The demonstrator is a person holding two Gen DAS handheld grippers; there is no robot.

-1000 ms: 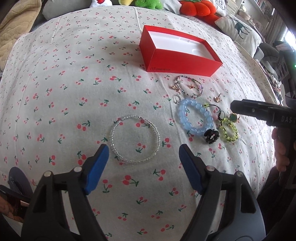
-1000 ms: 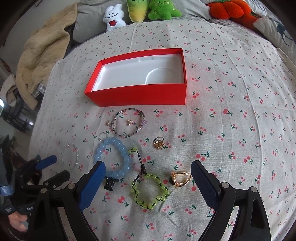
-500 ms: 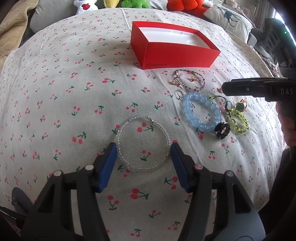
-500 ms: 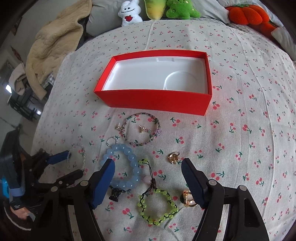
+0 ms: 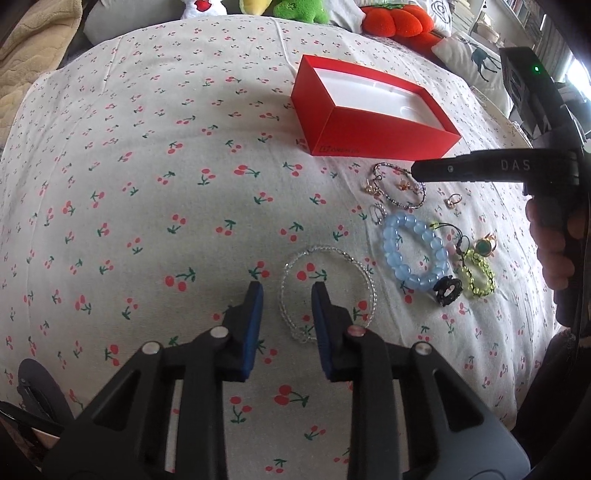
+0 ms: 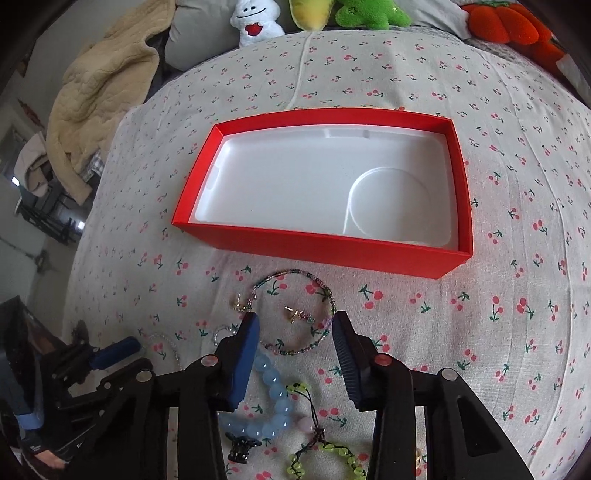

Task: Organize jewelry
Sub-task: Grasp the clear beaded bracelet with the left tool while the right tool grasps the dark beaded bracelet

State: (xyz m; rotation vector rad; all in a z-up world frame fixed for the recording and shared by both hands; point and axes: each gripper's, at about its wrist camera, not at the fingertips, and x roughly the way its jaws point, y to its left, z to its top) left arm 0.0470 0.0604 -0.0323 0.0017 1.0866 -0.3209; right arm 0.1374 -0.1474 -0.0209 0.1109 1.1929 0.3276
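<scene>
A clear bead bracelet (image 5: 332,250) lies on the cherry-print cloth. My left gripper (image 5: 287,288) is down at it with jaws closing. The bracelet's left rim lies in the gap between the blue pads, which are still apart from it, and the right finger stands inside the ring. In the right wrist view a thin multi-colour bead bracelet (image 6: 293,272) lies in front of the red box (image 6: 325,245). My right gripper (image 6: 295,315) straddles its near half with jaws closing and pads clear of the beads. The box's white tray holds nothing.
Beside these lie a blue bead bracelet (image 5: 413,254), a green bead bracelet (image 5: 478,275), a black clip (image 5: 448,291), a green-stone ring (image 5: 484,245), a gold ring (image 5: 453,201) and small gold earrings (image 6: 240,306). Plush toys (image 6: 255,22) and a beige blanket (image 6: 99,96) line the far edge.
Both pairs of jaws have narrowed a lot. The left gripper shifted onto the clear bracelet's left rim. The right gripper moved forward from the green bracelet to the multi-colour one.
</scene>
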